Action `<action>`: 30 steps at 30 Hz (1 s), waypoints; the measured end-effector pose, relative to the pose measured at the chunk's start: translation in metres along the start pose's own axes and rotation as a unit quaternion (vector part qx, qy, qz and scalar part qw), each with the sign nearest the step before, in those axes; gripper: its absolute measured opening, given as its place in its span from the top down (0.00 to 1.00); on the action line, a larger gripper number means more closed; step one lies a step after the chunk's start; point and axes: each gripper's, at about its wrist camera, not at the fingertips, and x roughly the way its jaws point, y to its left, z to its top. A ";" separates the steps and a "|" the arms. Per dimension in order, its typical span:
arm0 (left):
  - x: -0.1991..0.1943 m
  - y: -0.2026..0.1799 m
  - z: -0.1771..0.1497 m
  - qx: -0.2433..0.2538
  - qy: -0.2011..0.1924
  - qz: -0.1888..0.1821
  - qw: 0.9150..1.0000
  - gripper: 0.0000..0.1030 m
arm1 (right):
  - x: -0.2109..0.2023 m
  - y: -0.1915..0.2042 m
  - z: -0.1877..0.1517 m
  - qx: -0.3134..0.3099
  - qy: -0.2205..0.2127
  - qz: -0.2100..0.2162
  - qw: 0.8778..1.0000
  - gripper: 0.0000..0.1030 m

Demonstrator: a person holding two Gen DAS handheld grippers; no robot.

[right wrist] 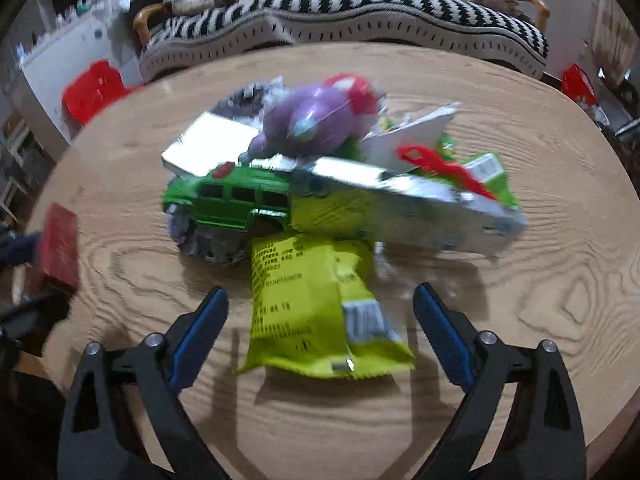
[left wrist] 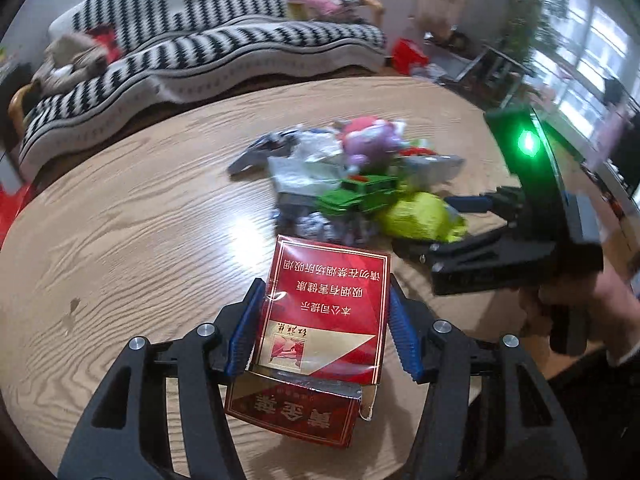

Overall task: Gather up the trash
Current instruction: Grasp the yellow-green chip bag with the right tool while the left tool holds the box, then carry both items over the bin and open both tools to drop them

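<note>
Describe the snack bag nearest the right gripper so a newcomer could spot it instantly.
On the round wooden table, find the heap of litter and toys. At its near edge, beside the green toy jeep, lies a flat lime-yellow foil snack bag. Only it has black print and sprawls clear of the heap.

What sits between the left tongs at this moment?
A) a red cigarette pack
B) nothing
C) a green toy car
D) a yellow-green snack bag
A: in the left wrist view the blue pads of the left tongs press both sides of the red cigarette pack, lifted off the table.
</note>
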 end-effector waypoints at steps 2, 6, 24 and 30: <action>-0.001 0.000 -0.002 -0.002 0.000 0.013 1.000 0.44 | 0.005 0.004 0.000 -0.010 0.003 -0.015 1.000 0.33; -0.002 -0.002 -0.007 0.007 -0.002 0.019 1.000 0.44 | -0.003 0.006 -0.003 -0.023 0.009 -0.010 1.000 0.44; 0.004 -0.073 0.008 0.053 -0.017 -0.005 0.998 0.44 | -0.092 -0.048 -0.057 0.019 -0.057 0.013 0.998 0.48; 0.015 -0.099 0.015 0.064 -0.014 -0.013 0.998 0.44 | -0.111 -0.079 -0.071 0.050 -0.075 0.004 0.996 0.48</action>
